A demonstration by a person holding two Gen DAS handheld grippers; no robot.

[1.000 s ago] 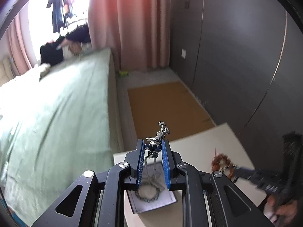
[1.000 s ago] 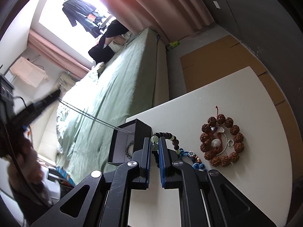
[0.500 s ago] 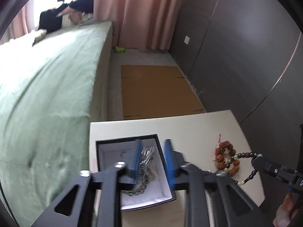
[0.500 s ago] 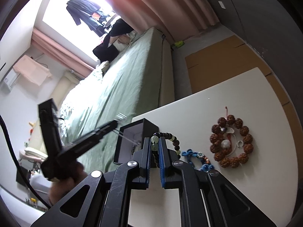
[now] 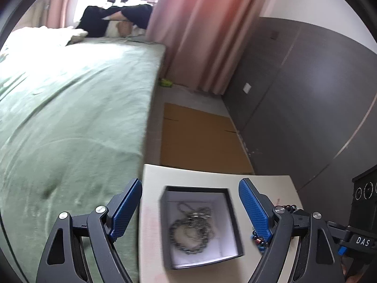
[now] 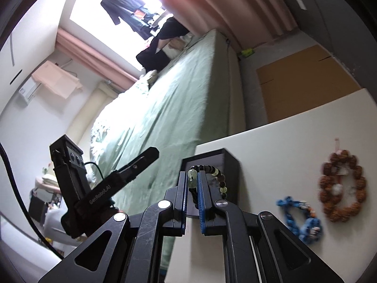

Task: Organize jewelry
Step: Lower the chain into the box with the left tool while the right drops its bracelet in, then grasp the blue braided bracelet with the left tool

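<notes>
Two tool-mounted fisheyes, close above table (image 5: pixel 150 212), sharing box (image 5: pixel 165 212).

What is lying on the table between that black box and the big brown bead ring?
In the right wrist view, a blue braided cord bracelet lies on the white table between the black square box and the brown chunky-bead bracelet.

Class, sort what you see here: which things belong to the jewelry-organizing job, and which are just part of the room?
Belongs to the job:
black jewelry box
metal chain necklace
dark beaded bracelet in right gripper
blue bracelet
brown seed-bead bracelet
left gripper, open

Just lying about:
green bed
pink curtain
cardboard sheet
</notes>
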